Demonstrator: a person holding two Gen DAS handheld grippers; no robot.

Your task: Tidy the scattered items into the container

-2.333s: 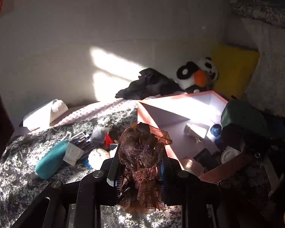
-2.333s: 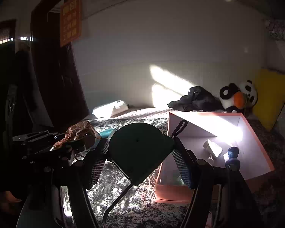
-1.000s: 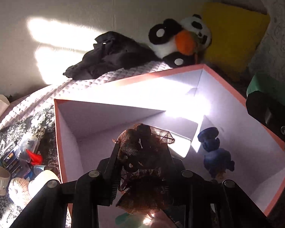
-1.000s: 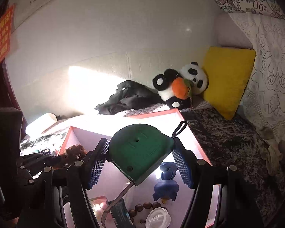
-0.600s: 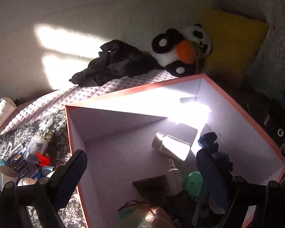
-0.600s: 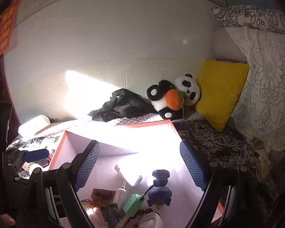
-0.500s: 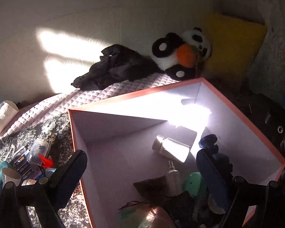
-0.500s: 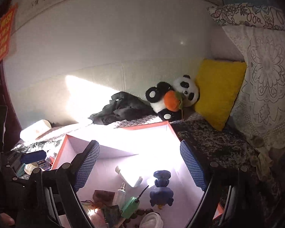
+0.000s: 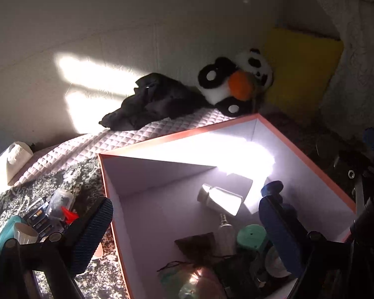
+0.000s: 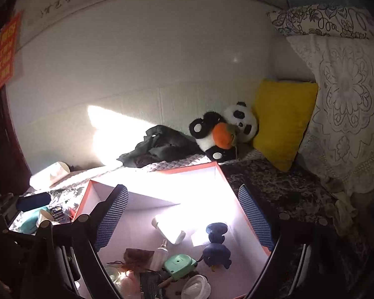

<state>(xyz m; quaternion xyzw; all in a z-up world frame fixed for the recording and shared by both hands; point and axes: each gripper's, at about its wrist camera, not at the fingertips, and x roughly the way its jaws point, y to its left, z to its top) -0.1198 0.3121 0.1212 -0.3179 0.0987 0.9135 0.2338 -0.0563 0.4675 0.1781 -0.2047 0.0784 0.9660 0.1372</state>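
Scattered items lie in two places right now: some are inside the pink box, and some sit on the patterned cover to the left of it.

Both tools hang over the near end of the box. The left gripper has its fingers spread wide with nothing between them. The right gripper is spread wide too, and it holds nothing.

Near the front of the box I see a green round case, a brown mesh bag, a small bulb and a white cap. A bit farther in are a blue toy bird and a white bottle in the sun patch.

I think this is the time between a drop and a grab. More things wait outside, so the next move likely needs a reach left to the pile and a careful pinch on one small thing.

The left view shows that pile best: a teal case, a white cup, a clear jar and a red bit. The right view shows the box floor more clearly, plus a lace cloth far right.

Far back sit a black cloth, a panda toy and a yellow pillow.
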